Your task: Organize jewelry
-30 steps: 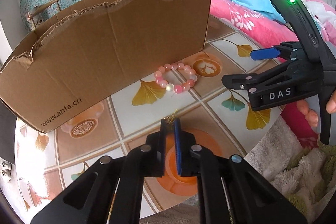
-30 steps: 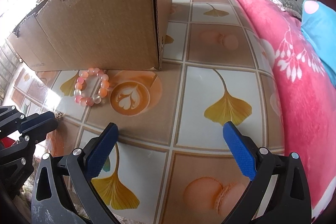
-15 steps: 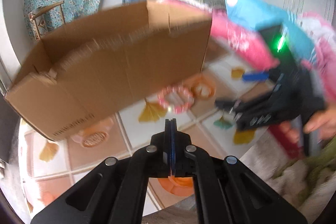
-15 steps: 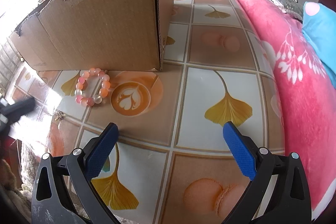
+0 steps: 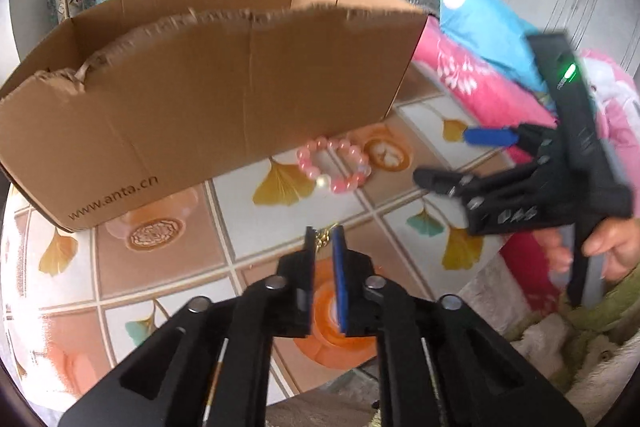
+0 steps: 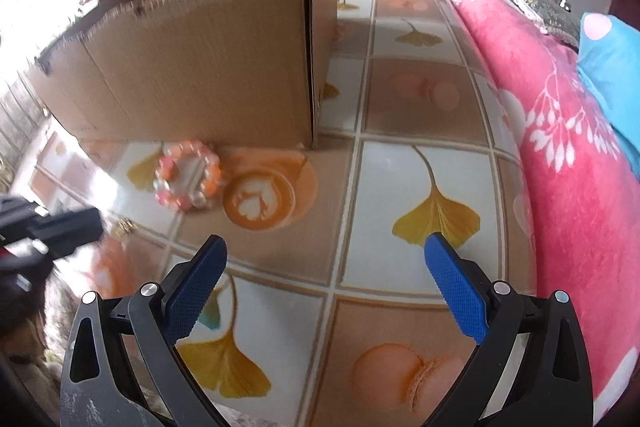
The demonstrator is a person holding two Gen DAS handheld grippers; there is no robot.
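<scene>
Jewelry on tiled surface, beside cardboard box [image 5: 224,95]

Left claw [image 5: 325,239] narrowly parted around gold chain [image 5: 323,235], grip uncertain; right claw [image 6: 326,267] wide open, empty; pink bead bracelet [image 5: 333,165] against box.

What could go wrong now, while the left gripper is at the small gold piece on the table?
1. The left gripper has only a narrow gap around the tiny gold piece; the fingertips may close beside it or push it away.
2. The gold piece lies near the table edge, so a push could send it off.
3. The pink bead bracelet rests close to the cardboard box; the open right gripper might bump the box when reaching for it.
</scene>
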